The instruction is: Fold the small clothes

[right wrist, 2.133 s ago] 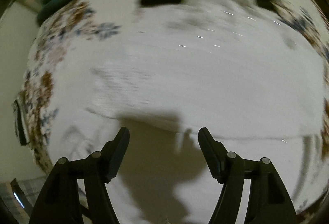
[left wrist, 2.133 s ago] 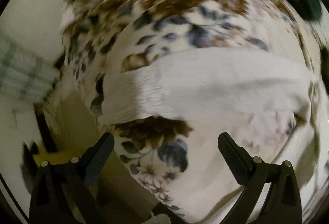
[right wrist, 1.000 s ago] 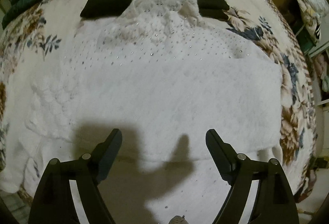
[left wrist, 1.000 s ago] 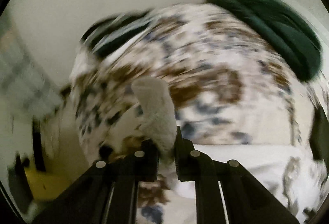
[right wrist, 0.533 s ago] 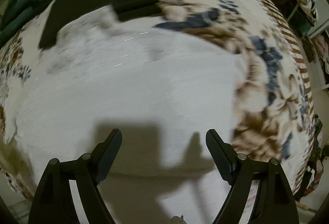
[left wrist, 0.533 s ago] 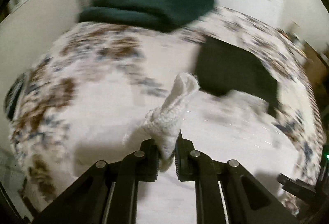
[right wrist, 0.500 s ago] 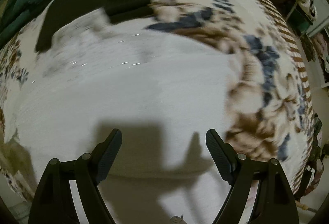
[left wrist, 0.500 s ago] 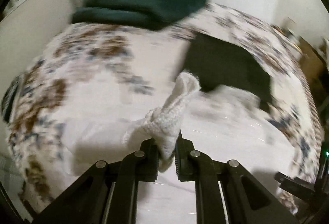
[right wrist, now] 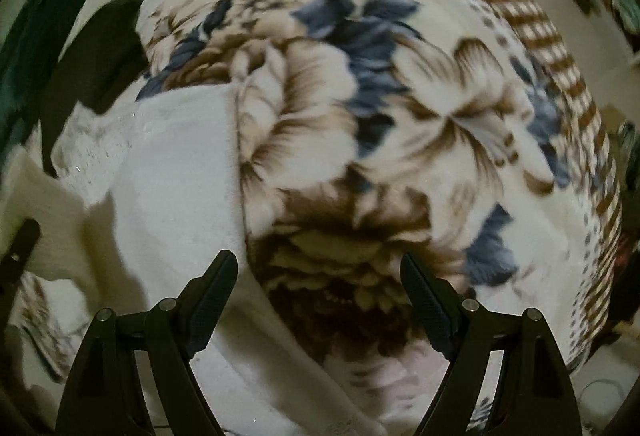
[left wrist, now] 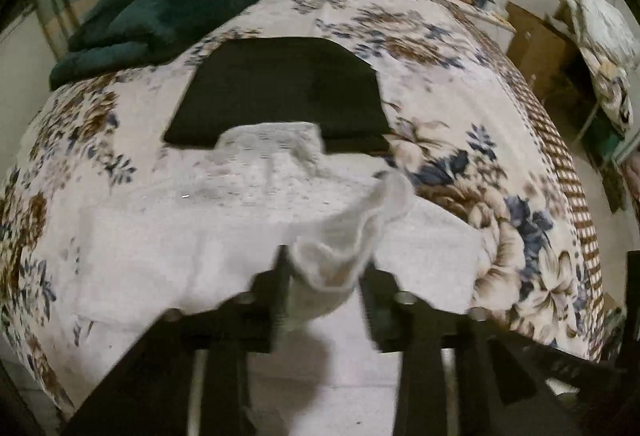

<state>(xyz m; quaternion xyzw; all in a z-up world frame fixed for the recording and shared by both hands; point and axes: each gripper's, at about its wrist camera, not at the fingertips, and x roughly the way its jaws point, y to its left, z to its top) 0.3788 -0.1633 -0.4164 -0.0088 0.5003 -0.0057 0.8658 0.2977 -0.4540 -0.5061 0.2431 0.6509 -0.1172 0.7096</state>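
Where the white knit garment (left wrist: 208,236) lies spread on the bed's floral blanket (left wrist: 460,108), its sleeve end (left wrist: 352,236) stands bunched between the parting fingers of the left claw (left wrist: 324,280), whose jaws are opening; whether the pads still press it is blurred. The garment's collar overlaps a black folded cloth (left wrist: 280,84); a dark green blanket (left wrist: 172,4) sits beyond. The right claw (right wrist: 318,284) hangs wide and empty over the garment's right edge (right wrist: 236,156); bare flowered blanket stretches from there to the checked border (right wrist: 560,48).
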